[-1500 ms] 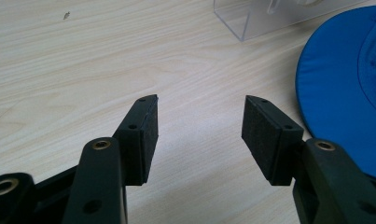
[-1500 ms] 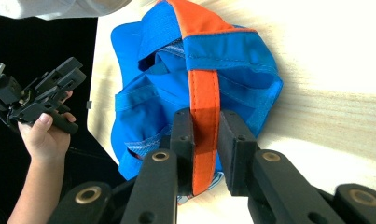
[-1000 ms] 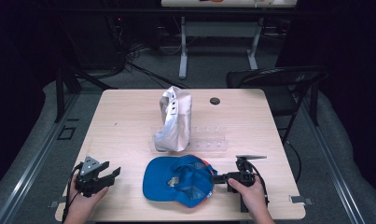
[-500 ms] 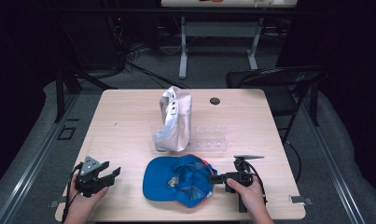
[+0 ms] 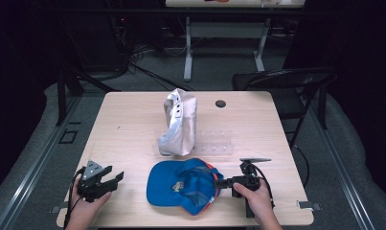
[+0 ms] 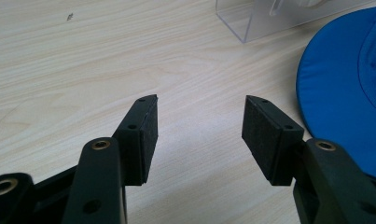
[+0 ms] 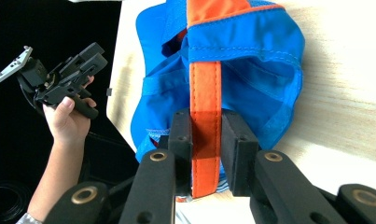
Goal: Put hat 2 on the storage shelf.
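Note:
A blue cap [image 5: 183, 184] lies upside down near the table's front edge, its brim pointing left. My right gripper [image 5: 220, 182] is at its right side; in the right gripper view its jaws are shut on the cap's orange strap [image 7: 205, 109]. My left gripper [image 5: 115, 178] rests at the front left, apart from the cap, open with nothing between its pads [image 6: 146, 135]. The cap's blue brim [image 6: 344, 88] shows at the right in the left gripper view. A white cap [image 5: 178, 122] stands on a clear plastic stand [image 5: 214, 142] at mid-table.
A small black disc [image 5: 221, 103] lies at the back right of the wooden table [image 5: 128, 124]. A black chair [image 5: 286, 86] stands off the table's right back corner. The stand's clear corner [image 6: 251, 21] is ahead of the left gripper.

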Demonstrator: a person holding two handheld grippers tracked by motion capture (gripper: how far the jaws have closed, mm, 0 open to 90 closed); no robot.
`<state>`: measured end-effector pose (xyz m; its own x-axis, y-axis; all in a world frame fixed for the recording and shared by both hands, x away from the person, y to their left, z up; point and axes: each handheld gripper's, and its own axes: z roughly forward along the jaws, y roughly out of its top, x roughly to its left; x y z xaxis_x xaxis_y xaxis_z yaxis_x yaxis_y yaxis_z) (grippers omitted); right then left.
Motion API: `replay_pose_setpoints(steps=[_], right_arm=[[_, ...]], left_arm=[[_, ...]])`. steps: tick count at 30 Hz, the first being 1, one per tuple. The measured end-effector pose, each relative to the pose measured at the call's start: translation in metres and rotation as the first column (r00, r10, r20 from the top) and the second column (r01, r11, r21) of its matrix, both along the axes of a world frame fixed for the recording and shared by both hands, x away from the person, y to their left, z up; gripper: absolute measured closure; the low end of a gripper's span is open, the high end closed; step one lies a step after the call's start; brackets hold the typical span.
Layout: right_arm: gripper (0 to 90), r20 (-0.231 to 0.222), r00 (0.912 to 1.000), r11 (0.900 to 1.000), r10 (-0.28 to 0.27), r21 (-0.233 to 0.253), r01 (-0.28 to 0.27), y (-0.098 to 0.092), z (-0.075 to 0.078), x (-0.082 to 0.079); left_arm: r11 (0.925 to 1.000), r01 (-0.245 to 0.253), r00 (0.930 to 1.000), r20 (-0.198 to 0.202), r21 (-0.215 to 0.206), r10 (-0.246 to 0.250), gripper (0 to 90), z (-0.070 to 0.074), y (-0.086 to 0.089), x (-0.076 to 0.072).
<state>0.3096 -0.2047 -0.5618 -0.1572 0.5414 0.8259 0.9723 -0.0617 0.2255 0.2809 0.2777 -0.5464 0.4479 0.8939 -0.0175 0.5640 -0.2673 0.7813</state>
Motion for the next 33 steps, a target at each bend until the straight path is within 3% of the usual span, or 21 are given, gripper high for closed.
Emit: replay_pose_setpoints(steps=[3, 4, 5, 6, 7, 11, 13, 14, 15, 16, 17, 18, 20, 21, 22, 23, 24, 28, 33], right_arm=[[76.7, -0.001, 1.0, 1.0, 0.006, 0.01, -0.006, -0.001, 0.001, 0.0], [76.8, -0.009, 0.9998, 1.0, -0.018, -0.013, 0.018, 0.001, 0.002, -0.001], [76.9, 0.0, 1.0, 1.0, 0.003, 0.019, -0.003, -0.001, 0.001, 0.0], [76.9, -0.012, 0.9993, 0.999, -0.036, -0.01, 0.036, 0.002, 0.003, -0.001], [77.0, -0.004, 0.9999, 1.0, -0.014, -0.016, 0.014, 0.0, 0.003, 0.0], [77.1, -0.008, 0.9998, 1.0, -0.017, -0.021, 0.016, -0.003, 0.011, 0.002], [77.1, -0.006, 0.9997, 0.999, -0.025, -0.041, 0.025, -0.002, 0.015, 0.003], [77.1, -0.01, 0.9998, 0.997, -0.02, -0.074, 0.019, -0.002, 0.019, 0.004], [77.1, -0.006, 0.9989, 0.996, -0.046, -0.077, 0.046, 0.001, 0.021, 0.003], [77.1, -0.009, 1.0, 0.995, -0.003, -0.095, 0.002, -0.002, 0.025, 0.005], [77.1, -0.01, 0.9978, 0.995, -0.066, -0.076, 0.065, 0.004, 0.027, 0.004], [77.1, -0.007, 1.0, 0.993, 0.002, -0.12, -0.003, -0.001, 0.032, 0.007], [77.1, -0.009, 0.9999, 0.983, 0.014, -0.185, -0.015, -0.001, 0.042, 0.009], [77.1, -0.002, 0.9997, 0.984, 0.023, -0.178, -0.023, 0.0, 0.045, 0.01], [77.1, 0.0, 0.9995, 0.975, 0.032, -0.218, -0.031, 0.0, 0.049, 0.011], [77.1, 0.008, 0.9997, 0.981, -0.023, -0.193, 0.024, 0.005, 0.051, 0.01], [77.1, 0.011, 0.9996, 0.974, 0.025, -0.227, -0.022, 0.003, 0.055, 0.012], [77.1, 0.01, 0.9983, 0.955, 0.058, -0.293, -0.052, 0.004, 0.067, 0.017], [77.1, 0.005, 0.9992, 0.937, 0.039, -0.346, -0.035, 0.005, 0.077, 0.023]], left_arm=[[1.0, 0.0, 1.0, 0.001, 0.001, 0.0, 46.2, 0.0, 0.0, 0.0], [1.0, -0.001, 1.0, 0.001, 0.001, 0.001, 46.2, 0.0, 0.0, 0.0], [1.0, 0.0, 1.0, 0.001, 0.003, 0.0, 46.1, 0.0, 0.0, 0.0], [1.0, -0.001, 1.0, 0.001, 0.003, 0.001, 46.2, 0.0, 0.0, 0.0], [1.0, -0.001, 1.0, 0.001, 0.004, 0.001, 46.2, 0.0, 0.0, 0.0], [1.0, 0.002, 1.0, 0.0, 0.005, -0.002, 46.2, 0.0, 0.0, -0.001], [1.0, 0.002, 1.0, -0.002, 0.007, -0.002, 46.2, 0.0, -0.001, -0.001], [1.0, 0.003, 1.0, -0.001, 0.008, -0.003, 46.2, 0.0, -0.001, 0.0], [0.9999, 0.006, 1.0, -0.001, 0.011, -0.006, 46.2, 0.0, -0.001, 0.0], [0.9999, 0.006, 1.0, 0.0, 0.012, -0.006, 46.2, 0.0, -0.001, 0.0], [0.9999, 0.005, 1.0, 0.0, 0.01, -0.005, 46.2, 0.0, -0.001, 0.0], [0.9999, 0.005, 1.0, 0.0, 0.009, -0.005, 46.1, 0.0, -0.001, -0.001], [1.0, 0.005, 1.0, 0.002, 0.007, -0.005, 46.2, 0.0, -0.001, -0.001], [1.0, 0.005, 1.0, 0.003, 0.006, -0.005, 46.2, 0.0, -0.001, -0.001], [1.0, 0.007, 1.0, 0.003, 0.007, -0.007, 46.2, 0.0, -0.001, 0.0], [1.0, 0.005, 1.0, 0.002, 0.005, -0.005, 46.2, 0.0, -0.001, 0.0], [1.0, 0.003, 1.0, 0.0, 0.005, -0.003, 46.2, 0.0, -0.001, 0.0], [0.9999, 0.008, 0.9999, -0.007, 0.008, -0.008, 46.2, -0.003, -0.002, 0.001], [0.9995, 0.025, 0.9997, -0.008, 0.019, -0.025, 46.1, -0.004, -0.006, 0.001]])
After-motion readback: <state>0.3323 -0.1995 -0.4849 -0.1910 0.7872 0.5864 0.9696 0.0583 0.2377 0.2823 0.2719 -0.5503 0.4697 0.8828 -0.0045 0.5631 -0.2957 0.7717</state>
